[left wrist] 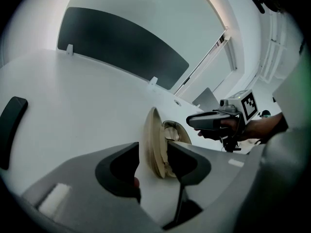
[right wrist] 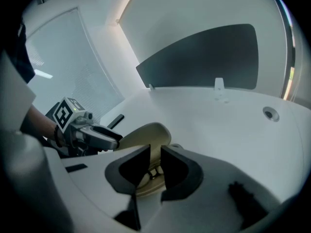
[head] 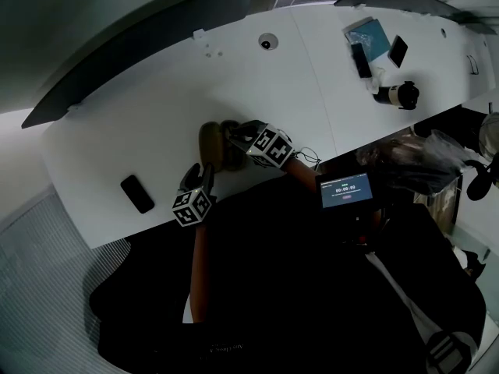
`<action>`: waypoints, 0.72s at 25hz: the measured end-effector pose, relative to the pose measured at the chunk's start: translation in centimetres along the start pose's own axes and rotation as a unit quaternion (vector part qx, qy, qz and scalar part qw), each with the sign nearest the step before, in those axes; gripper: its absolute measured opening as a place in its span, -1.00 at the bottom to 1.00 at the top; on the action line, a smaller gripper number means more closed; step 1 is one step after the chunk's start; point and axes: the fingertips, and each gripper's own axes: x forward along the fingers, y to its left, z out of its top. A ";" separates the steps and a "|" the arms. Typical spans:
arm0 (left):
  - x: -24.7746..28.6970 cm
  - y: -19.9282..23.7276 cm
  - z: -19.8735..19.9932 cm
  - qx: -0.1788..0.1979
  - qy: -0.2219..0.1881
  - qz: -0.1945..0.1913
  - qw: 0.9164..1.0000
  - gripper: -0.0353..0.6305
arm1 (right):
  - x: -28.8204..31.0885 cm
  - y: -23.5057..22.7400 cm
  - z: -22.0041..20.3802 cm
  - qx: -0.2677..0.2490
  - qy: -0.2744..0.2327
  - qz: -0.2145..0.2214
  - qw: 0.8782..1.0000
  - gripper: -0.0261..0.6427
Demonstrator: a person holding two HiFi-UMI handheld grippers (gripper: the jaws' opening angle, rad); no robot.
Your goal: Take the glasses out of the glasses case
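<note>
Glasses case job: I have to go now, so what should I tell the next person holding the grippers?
Left gripper: open, the case's raised lid between its jaws, not squeezed.
Right gripper: open, aimed into the case, holding nothing.
Glasses case: on the white table, lid up.
Done: case opened.
To do: the glasses seem to lie inside; grip them and lift them out.

Dim, cool light; lower head view near black; fisheye bending, black vignetted corners; slight softness throughout.
</note>
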 end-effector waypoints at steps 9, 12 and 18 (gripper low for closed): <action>-0.9 -1.0 0.4 0.057 -0.013 -0.021 0.998 -0.32 | 1.3 0.5 -1.9 0.005 0.037 -0.011 0.999 -0.57; -0.8 -1.5 0.5 0.062 -0.015 -0.025 0.998 -0.32 | 1.6 -0.1 -2.6 0.018 0.054 -0.027 0.998 -0.54; -0.8 -1.8 0.8 0.071 -0.018 -0.033 0.997 -0.32 | 2.0 -1.7 -4.5 0.085 0.071 -0.060 0.992 -0.54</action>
